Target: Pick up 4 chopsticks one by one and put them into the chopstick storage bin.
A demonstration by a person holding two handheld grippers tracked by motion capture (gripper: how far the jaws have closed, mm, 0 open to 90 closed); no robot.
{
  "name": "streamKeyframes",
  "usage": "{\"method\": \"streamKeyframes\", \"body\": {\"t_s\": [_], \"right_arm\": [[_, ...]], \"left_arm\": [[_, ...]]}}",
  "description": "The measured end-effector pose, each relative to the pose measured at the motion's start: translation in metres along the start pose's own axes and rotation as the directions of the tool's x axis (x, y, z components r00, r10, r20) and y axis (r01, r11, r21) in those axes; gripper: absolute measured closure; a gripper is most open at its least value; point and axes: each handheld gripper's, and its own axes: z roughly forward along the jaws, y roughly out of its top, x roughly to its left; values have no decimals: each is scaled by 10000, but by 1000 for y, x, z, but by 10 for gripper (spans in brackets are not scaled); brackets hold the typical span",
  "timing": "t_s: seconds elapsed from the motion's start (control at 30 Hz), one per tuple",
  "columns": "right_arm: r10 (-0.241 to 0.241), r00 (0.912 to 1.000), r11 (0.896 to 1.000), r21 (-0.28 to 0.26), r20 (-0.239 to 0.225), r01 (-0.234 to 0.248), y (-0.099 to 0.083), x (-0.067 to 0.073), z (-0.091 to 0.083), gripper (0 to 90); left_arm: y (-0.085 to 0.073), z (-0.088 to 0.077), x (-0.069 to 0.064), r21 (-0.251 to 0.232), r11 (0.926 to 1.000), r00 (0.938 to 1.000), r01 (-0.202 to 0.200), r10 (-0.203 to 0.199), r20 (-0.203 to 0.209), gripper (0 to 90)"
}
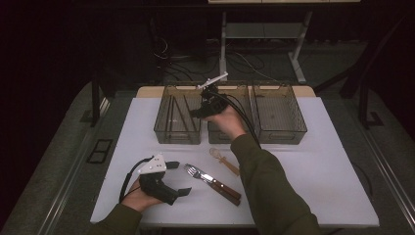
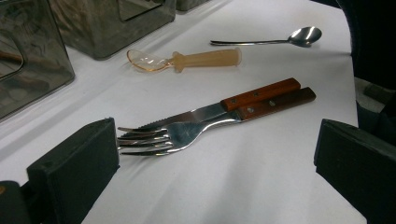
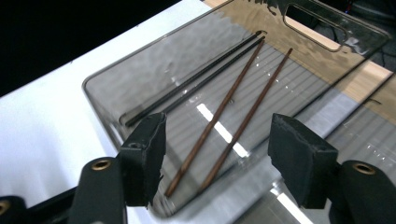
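Observation:
My left gripper (image 1: 178,177) rests open near the table's front left, its jaws wide apart on either side of a metal fork's (image 2: 159,137) tines. A knife (image 2: 254,95) with a wooden handle lies against the fork. Beyond them lie a translucent plastic spoon (image 2: 187,60) and a small metal spoon (image 2: 289,38). My right gripper (image 1: 199,111) hangs open over the left clear bin (image 1: 177,134). Inside that bin (image 3: 140,70), a brown pair of chopsticks (image 3: 233,107) and a black pair (image 3: 196,79) lie on the floor, below the open jaws.
Three clear bins stand in a row at the back of the white table: the left one, a middle one (image 1: 220,137) and a right one (image 1: 279,132). The person's right forearm (image 1: 264,181) crosses the middle of the table. Dark floor surrounds the table.

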Motion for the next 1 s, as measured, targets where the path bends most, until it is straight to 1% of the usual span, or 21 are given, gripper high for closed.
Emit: {"method": "streamKeyframes", "body": {"t_s": [0.1, 0.13, 0.23, 0.27, 0.37, 0.4, 0.5, 0.63, 0.7, 0.77, 0.8, 0.83, 1.0], "right_arm": [[-202, 9998, 9998, -48, -40, 202, -7, -1, -11, 351], [-242, 9997, 9997, -83, -23, 242, -10, -1, -14, 346], [-332, 9994, 9992, -224, -122, 329, -16, -3, -24, 338], [-385, 9992, 9989, -258, -130, 382, -18, -3, -27, 336], [-545, 9983, 9981, -282, -180, 540, -25, -3, -34, 331], [-650, 9977, 9975, -290, -170, 645, -27, -3, -36, 330], [-753, 9967, 9968, -297, -298, 745, -35, -3, -43, 325], [-667, 9965, 9972, -372, -508, 648, -48, -6, -53, 307], [-663, 9967, 9971, -412, -469, 644, -55, -7, -58, 305], [-675, 9967, 9965, -531, -457, 650, -62, -9, -64, 303], [-602, 9970, 9966, -587, -484, 573, -66, -10, -67, 303], [-531, 9974, 9969, -607, -488, 501, -70, -11, -70, 303], [-487, 9978, 9966, -684, -443, 456, -91, -18, -84, 302]], "left_arm": [[0, 0, 1, 134, 9999, 10000, -94, 95, -24, 0], [-1, 0, 1, 152, 9999, 10000, -24, 25, -38, 0], [-1, -1, 1, 162, 9999, 10000, 10, -9, -71, 0], [-1, 0, 1, 90, 9999, 10000, 68, -67, -61, 0], [-2, -1, 2, 148, 9999, 9999, -41, 43, -97, 0], [-2, -1, 1, 71, 10000, 10000, 62, -61, -74, 0], [-2, -1, 2, 111, 9999, 9999, 102, -101, -115, 0], [-2, -2, 3, 141, 9999, 9999, 78, -76, -152, 0], [-2, -2, 3, 66, 9999, 9998, 134, -133, -138, 0], [-2, -1, 2, 135, 9998, 9998, 116, -114, -162, 0], [-2, -1, 2, 166, 9998, 9998, 110, -107, -193, 0], [-2, -1, 2, 168, 9998, 9997, 121, -118, -215, 0], [-2, -1, 2, 176, 9998, 9995, 133, -128, -282, 0]]}}
